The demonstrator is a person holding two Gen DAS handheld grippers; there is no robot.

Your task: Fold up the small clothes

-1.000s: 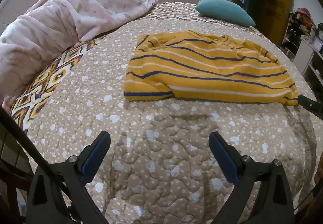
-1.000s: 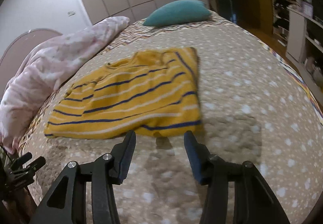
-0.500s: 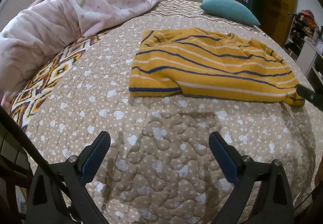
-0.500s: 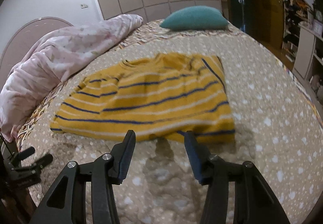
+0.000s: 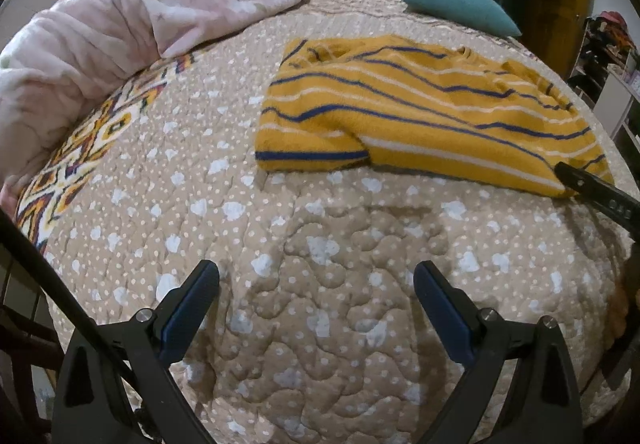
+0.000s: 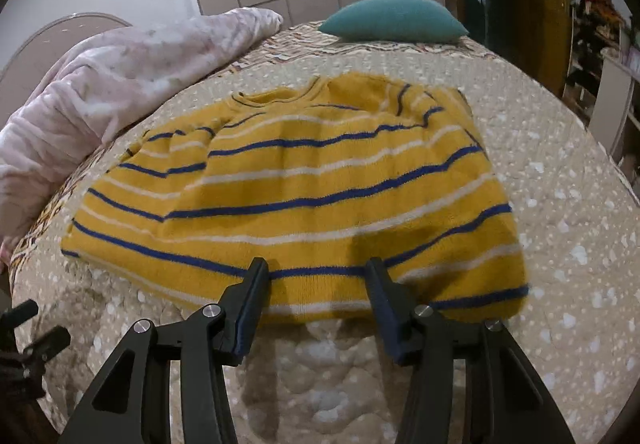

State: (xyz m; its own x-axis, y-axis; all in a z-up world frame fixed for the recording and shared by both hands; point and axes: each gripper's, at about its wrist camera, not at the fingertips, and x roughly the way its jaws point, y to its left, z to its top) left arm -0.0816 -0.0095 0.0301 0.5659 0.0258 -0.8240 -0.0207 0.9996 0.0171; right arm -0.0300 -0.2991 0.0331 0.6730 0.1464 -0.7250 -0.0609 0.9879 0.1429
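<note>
A small yellow sweater (image 6: 304, 196) with blue and white stripes lies flat on the bed, sleeves tucked in, collar toward the far side. It also shows in the left wrist view (image 5: 420, 112). My right gripper (image 6: 316, 276) is open, its fingertips over the sweater's near hem, holding nothing. One of its fingers (image 5: 592, 192) shows at the hem's right corner in the left wrist view. My left gripper (image 5: 316, 280) is open and empty over the bare quilt, short of the sweater's left end.
The bed has a beige dotted quilt (image 5: 320, 244). A bunched pink blanket (image 5: 132, 20) lies along the left. A teal pillow (image 6: 392, 20) sits at the far end. Shelves and a doorway stand at the right.
My right gripper has moved forward to the sweater's hem, which now lies between its fingers. My left gripper has shifted slightly closer to the sweater. Both stayed open.
</note>
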